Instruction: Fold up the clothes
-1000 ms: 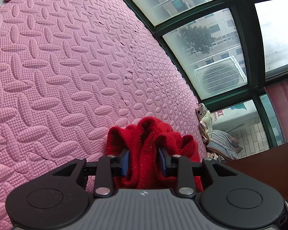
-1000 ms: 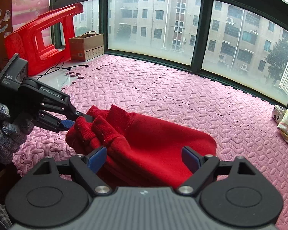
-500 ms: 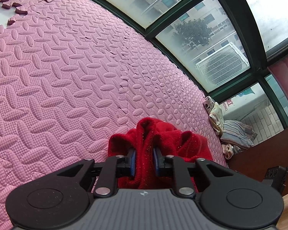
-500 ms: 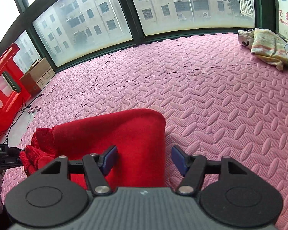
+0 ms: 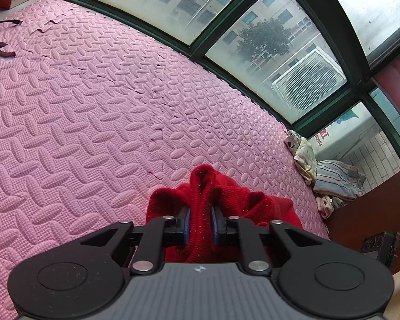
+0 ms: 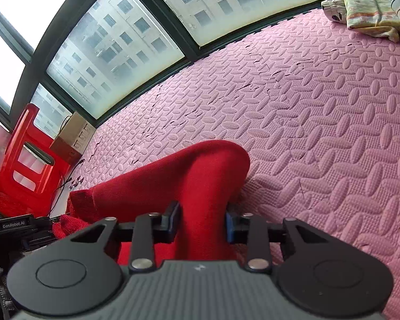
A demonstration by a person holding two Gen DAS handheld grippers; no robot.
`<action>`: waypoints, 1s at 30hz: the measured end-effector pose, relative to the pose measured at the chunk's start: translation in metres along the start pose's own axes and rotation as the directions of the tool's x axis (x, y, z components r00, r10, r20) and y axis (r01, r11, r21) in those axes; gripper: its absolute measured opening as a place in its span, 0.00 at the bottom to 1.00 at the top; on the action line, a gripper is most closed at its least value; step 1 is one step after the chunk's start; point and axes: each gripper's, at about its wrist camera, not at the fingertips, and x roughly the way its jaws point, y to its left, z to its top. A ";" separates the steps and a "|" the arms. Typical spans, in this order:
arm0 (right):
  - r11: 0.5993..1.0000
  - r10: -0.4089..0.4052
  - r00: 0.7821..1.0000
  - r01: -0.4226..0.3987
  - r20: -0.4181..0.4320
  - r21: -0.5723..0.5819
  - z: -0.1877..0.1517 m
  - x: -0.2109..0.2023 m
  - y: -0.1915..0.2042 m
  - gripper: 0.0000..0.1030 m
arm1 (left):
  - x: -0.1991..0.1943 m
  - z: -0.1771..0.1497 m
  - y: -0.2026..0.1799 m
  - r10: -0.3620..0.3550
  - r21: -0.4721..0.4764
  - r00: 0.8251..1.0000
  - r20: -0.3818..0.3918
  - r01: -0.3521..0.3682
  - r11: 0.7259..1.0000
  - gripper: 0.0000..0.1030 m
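Note:
A red knitted sweater (image 6: 200,170) lies bunched on the pink foam mat (image 6: 320,112). My left gripper (image 5: 200,222) is shut on a bunched fold of the sweater (image 5: 208,186), with cloth pinched between its blue pads. My right gripper (image 6: 202,222) has closed around a thick folded edge of the sweater, both pads touching the cloth. The left gripper also shows at the far left of the right wrist view (image 6: 16,229), beside the sweater's ribbed edge.
Other clothes (image 5: 330,178) are piled at the mat's far corner by the window; they also show in the right wrist view (image 6: 368,13). A red plastic stool (image 6: 24,160) and a cardboard box (image 6: 74,138) stand at the left. A dark wooden edge (image 5: 373,213) lies right.
My right gripper moved onto the sweater's folded edge and closed from wide open onto it. My left gripper tightened on its fold and kept hold.

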 end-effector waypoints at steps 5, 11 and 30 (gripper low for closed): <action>0.999 -0.035 0.994 0.037 0.100 -0.010 0.008 -0.029 -0.004 0.23 | 0.018 0.017 -0.037 -0.026 0.069 1.000 -0.006 0.026 0.997 0.14; 0.991 -0.129 0.970 0.134 0.204 -0.014 0.032 -0.068 -0.020 0.23 | 0.061 0.029 -0.082 -0.064 0.124 0.997 -0.043 0.069 0.990 0.14; 0.933 -0.356 0.894 0.324 0.273 0.155 0.066 -0.108 -0.108 0.23 | 0.177 0.051 -0.183 -0.111 0.258 0.981 -0.161 0.151 0.954 0.14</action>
